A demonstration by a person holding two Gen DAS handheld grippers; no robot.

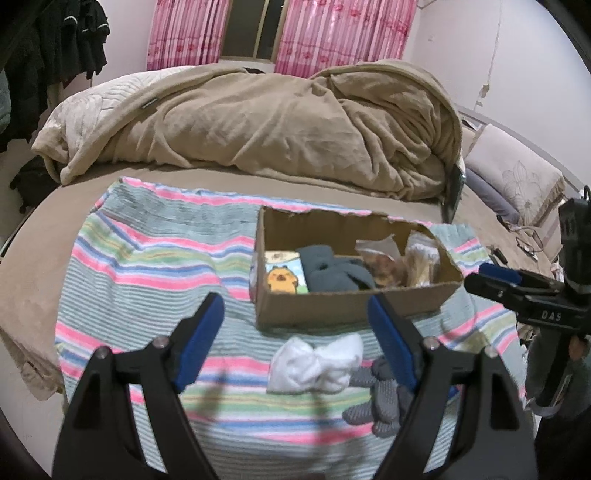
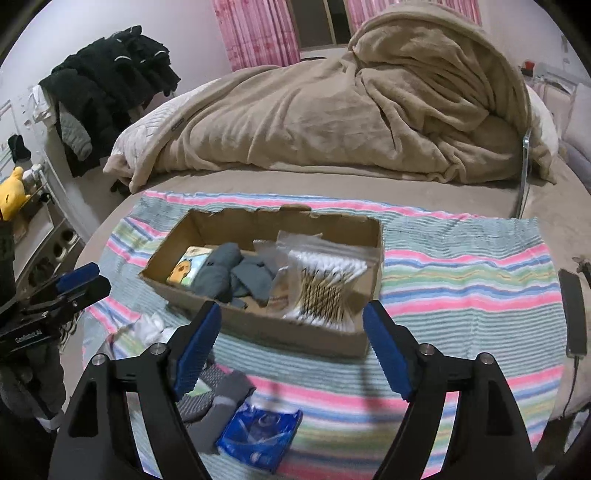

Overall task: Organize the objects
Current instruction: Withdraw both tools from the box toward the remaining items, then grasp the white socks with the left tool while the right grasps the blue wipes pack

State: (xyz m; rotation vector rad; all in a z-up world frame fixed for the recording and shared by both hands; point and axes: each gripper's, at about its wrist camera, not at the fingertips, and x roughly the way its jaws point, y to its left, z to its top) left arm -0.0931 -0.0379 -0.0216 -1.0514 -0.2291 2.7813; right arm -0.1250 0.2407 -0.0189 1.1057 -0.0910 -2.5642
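left claw (image 1: 295, 325) wide, empty | right claw (image 2: 291, 332) wide, empty | box (image 2: 258, 332) near wall just ahead | socks (image 1: 314, 363) below, between pads | towel (image 2: 461, 280) bare rightward

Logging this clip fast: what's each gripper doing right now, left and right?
Left gripper: open, holding nothing, above the white socks.
Right gripper: open, holding nothing, in front of the box.

Home bedroom, bed (image 1: 37, 229) with rumpled beige blanket (image 1: 258, 122), pink curtains (image 1: 332, 33), pillows (image 1: 517, 177), dark clothes hanging (image 2: 110, 85)
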